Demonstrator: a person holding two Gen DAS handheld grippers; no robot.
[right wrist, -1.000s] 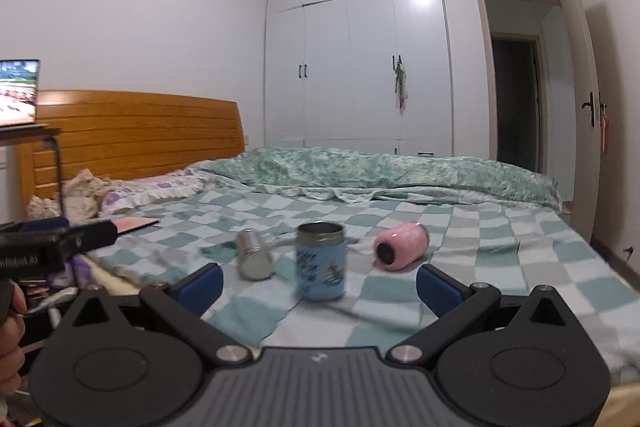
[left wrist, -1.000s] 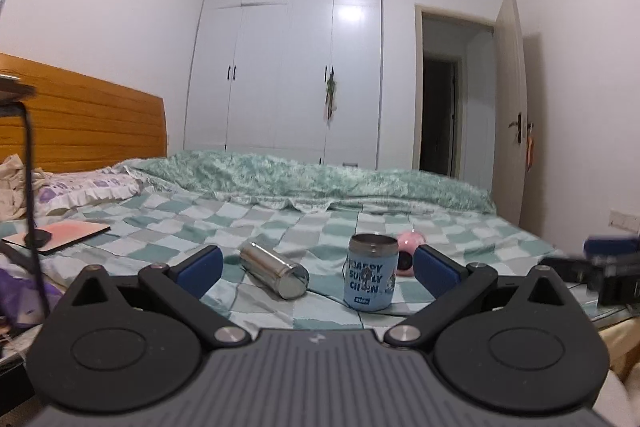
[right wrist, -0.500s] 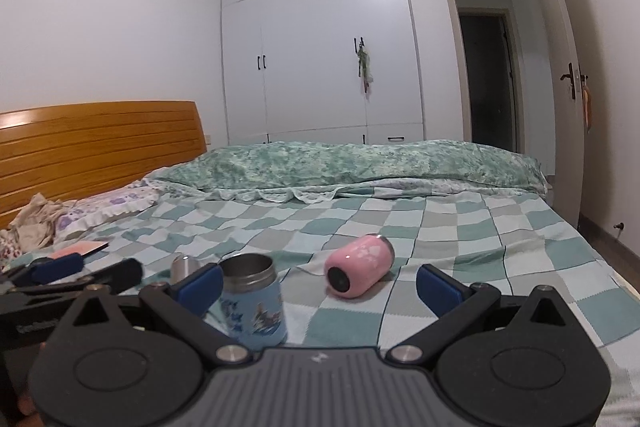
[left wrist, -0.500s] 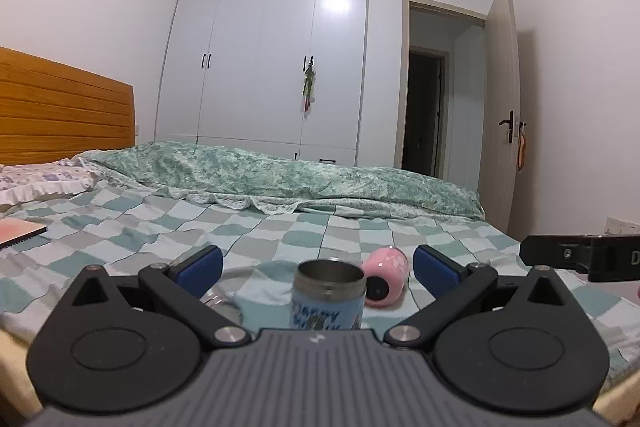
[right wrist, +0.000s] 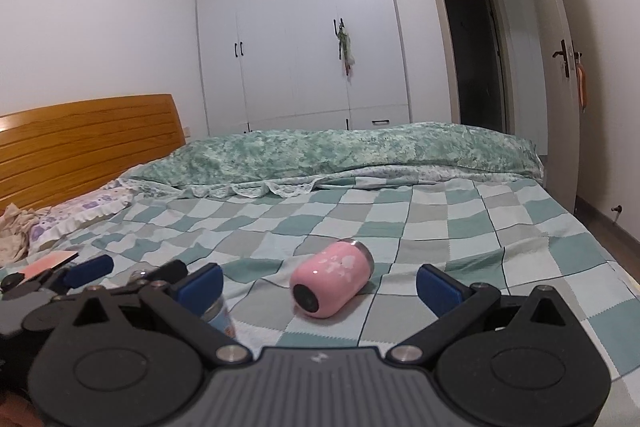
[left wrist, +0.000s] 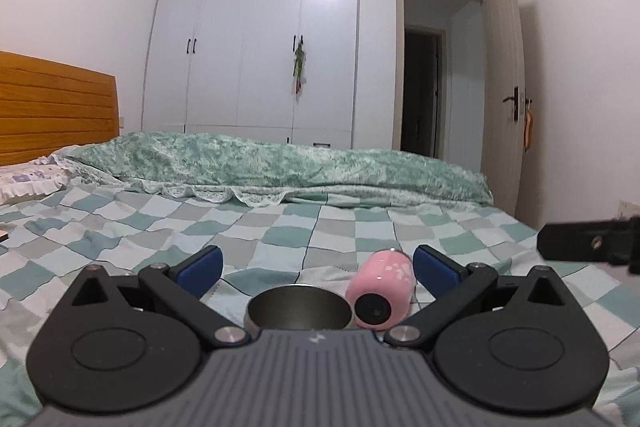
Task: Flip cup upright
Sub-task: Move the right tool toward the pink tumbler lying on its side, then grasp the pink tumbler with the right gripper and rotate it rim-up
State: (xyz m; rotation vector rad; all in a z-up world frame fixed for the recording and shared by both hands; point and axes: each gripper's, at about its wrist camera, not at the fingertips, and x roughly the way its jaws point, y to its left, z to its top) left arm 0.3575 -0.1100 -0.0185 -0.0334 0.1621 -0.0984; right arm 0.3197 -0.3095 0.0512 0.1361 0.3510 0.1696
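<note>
Left wrist view: my left gripper (left wrist: 316, 263) has jaws spread and empty, above the upright steel cup (left wrist: 299, 311). The pink cup (left wrist: 382, 289) lies on its side beside it on the checked bedspread (left wrist: 280, 223).

Right wrist view: my right gripper (right wrist: 318, 281) frames the pink cup (right wrist: 330, 285), jaws spread wide. I judge the best grip is across its body, clear of the rim, before tipping.

blue cup (right wrist: 218, 315) mostly hidden behind right gripper's jaws, steel cup (left wrist: 298, 313) body hidden
</note>
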